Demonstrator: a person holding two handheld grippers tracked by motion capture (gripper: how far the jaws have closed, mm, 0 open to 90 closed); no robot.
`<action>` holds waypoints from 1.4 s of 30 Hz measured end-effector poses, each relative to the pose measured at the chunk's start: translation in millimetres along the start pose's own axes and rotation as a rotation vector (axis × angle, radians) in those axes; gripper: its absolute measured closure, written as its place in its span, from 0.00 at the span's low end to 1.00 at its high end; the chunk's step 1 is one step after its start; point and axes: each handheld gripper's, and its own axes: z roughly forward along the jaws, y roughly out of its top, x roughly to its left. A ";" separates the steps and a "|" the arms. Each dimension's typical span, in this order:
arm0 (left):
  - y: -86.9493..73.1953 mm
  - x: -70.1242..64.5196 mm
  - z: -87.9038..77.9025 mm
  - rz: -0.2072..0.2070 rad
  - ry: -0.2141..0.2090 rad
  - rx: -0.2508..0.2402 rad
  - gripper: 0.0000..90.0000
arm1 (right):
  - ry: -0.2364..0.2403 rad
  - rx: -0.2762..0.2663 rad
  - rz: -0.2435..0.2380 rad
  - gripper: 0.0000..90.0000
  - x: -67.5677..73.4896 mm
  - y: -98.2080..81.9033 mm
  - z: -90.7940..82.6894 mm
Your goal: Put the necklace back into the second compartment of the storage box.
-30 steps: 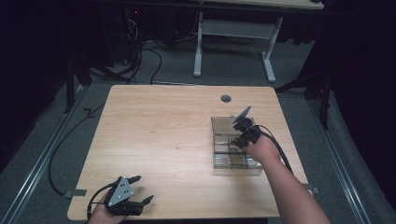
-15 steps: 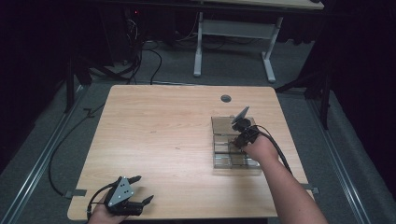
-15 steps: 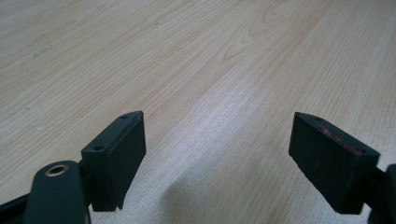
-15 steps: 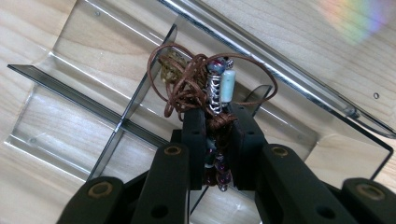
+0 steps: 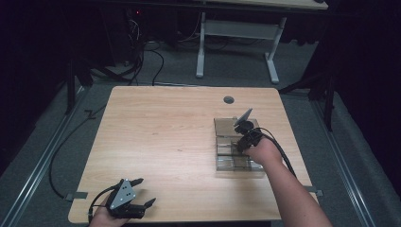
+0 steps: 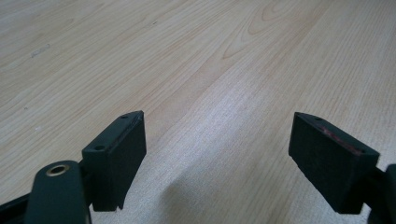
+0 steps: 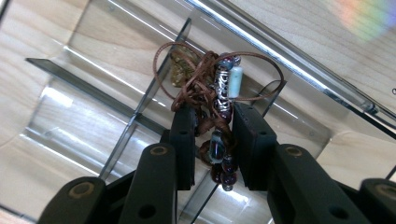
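Pale wooden table (image 5: 165, 137) sits amid a dark room. At its near left corner, the left gripper (image 5: 142, 193) rests with jaws wide apart, nothing between them. Farther off, near the right edge, the right gripper (image 7: 212, 135) reaches into a clear divided box (image 5: 227, 163); its jaws have just been opening, a beaded cord necklace (image 7: 219, 88) between them.
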 end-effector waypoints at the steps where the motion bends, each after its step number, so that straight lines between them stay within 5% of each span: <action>1: 0.0 0.0 0.1 0.001 0.000 0.001 0.22 | 0.003 -0.003 0.008 0.78 0.7 -0.6 -1.7; 9: 0.2 -0.3 0.4 0.003 0.003 0.003 0.22 | 0.032 -0.032 0.015 0.84 1.8 -2.4 -15.1; 18: 0.1 -0.1 0.2 0.003 0.002 0.004 0.22 | -0.003 -0.039 -0.009 0.96 6.6 9.6 -25.8; 36: 0.0 0.0 0.0 0.000 0.001 0.001 0.22 | -0.002 0.010 0.046 0.94 -0.5 13.7 10.0; 42: 0.0 -0.1 0.1 0.000 0.001 0.001 0.22 | 0.010 0.015 0.024 0.95 1.1 13.1 14.2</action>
